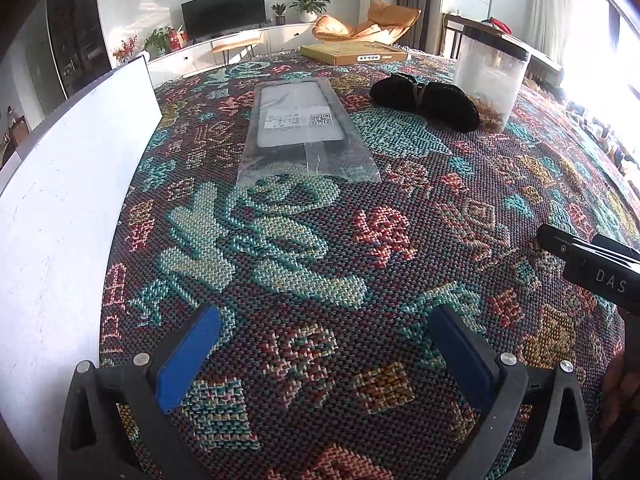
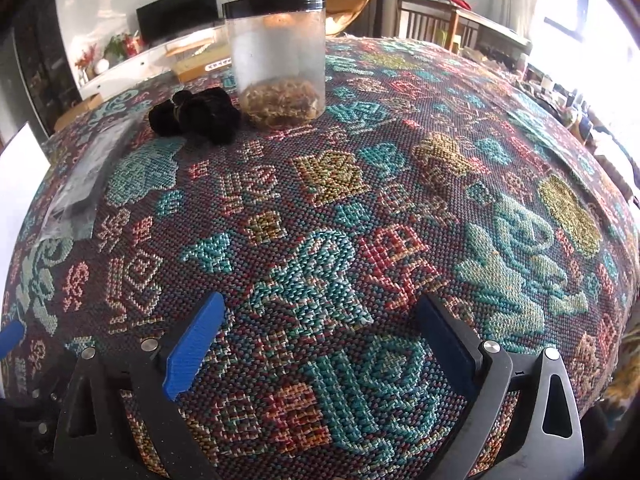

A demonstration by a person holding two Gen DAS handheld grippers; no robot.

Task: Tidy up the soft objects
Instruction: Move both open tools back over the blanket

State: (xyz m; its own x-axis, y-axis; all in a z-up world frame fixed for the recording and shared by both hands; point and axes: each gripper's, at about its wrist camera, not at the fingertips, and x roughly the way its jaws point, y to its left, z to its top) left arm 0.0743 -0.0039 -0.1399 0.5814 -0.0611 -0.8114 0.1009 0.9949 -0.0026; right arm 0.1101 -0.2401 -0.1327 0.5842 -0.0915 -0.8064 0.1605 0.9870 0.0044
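Observation:
A black fuzzy bundle (image 1: 426, 101) tied with a band lies on the patterned tablecloth (image 1: 320, 248), far ahead and right of centre. It also shows in the right wrist view (image 2: 196, 115), far ahead to the left. A clear plastic bag with a dark item and a label (image 1: 298, 128) lies flat ahead of my left gripper (image 1: 324, 344), which is open and empty just above the cloth. My right gripper (image 2: 320, 336) is open and empty above the cloth (image 2: 340, 220). The bag's edge (image 2: 84, 184) shows at far left.
A clear jar with a black lid (image 1: 490, 76) holding brown bits stands right of the bundle; it also shows in the right wrist view (image 2: 278, 58). A white board (image 1: 68, 184) stands at the left. A flat yellow box (image 1: 352, 53) lies at the far edge.

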